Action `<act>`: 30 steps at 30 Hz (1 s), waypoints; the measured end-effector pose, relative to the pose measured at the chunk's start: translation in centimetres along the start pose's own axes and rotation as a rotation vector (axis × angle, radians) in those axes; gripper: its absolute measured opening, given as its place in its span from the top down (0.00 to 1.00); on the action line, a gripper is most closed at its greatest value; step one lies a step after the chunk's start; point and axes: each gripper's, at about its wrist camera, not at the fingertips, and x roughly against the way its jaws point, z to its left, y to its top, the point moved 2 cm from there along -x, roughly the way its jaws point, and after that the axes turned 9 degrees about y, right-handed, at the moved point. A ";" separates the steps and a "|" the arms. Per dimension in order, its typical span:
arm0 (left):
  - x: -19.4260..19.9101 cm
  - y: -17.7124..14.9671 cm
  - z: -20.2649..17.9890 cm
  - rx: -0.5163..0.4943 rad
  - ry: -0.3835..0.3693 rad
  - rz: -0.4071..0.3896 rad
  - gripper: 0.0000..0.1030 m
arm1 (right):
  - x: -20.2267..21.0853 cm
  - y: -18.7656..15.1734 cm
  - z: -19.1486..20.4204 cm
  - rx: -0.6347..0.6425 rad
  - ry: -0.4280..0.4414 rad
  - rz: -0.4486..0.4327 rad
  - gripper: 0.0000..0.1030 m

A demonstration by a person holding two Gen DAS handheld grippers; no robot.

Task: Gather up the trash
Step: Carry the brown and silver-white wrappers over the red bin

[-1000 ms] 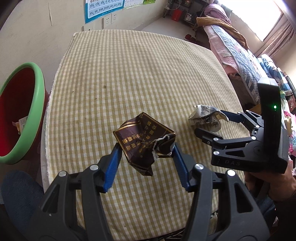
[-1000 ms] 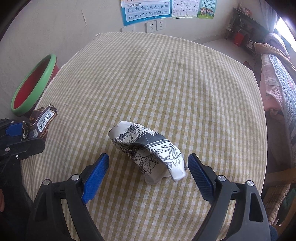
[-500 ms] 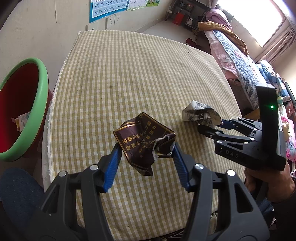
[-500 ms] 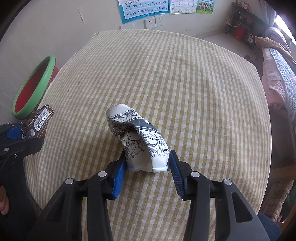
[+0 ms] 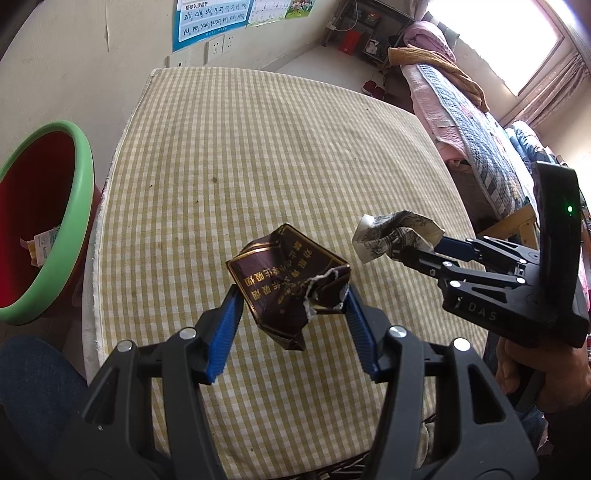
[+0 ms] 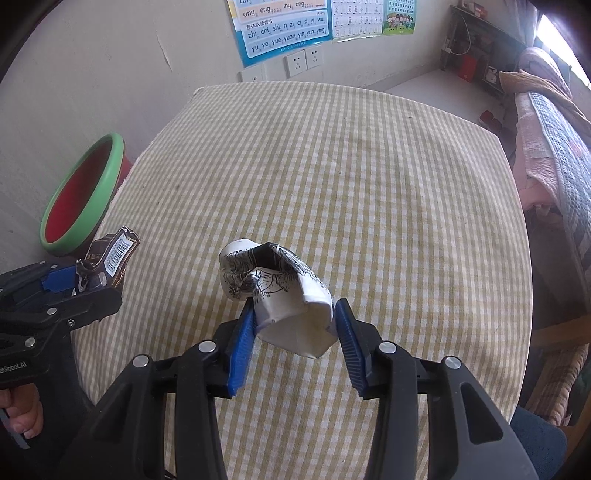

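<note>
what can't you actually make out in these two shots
- Bin contents: left wrist view, the frame edge cuts it off; only a scrap shows.
- Brown wrapper lower side: left wrist view, its own folds hide it.
- Printed paper cup inside: right wrist view, crushed shut.
- Wall chart small print: too small.

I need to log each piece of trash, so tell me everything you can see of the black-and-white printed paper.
The black-and-white printed paper is a crumpled, folded piece, white with black floral line drawings and a plain white underside. The right hand-held gripper pinches its lower end between blue pads, lifted off the checked tablecloth. Nothing else touches it.
</note>
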 end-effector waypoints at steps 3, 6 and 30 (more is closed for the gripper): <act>0.3 0.0 0.3 0.000 0.000 -0.006 0.48 | 0.3 -0.2 0.3 -0.009 0.004 -0.005 0.60; 0.6 0.0 0.7 0.010 0.000 -0.014 0.48 | 0.3 0.0 0.8 -0.004 0.002 -0.010 0.60; 3.7 0.6 6.7 0.103 0.063 -0.094 0.48 | 1.2 4.1 7.5 0.100 0.025 -0.080 0.60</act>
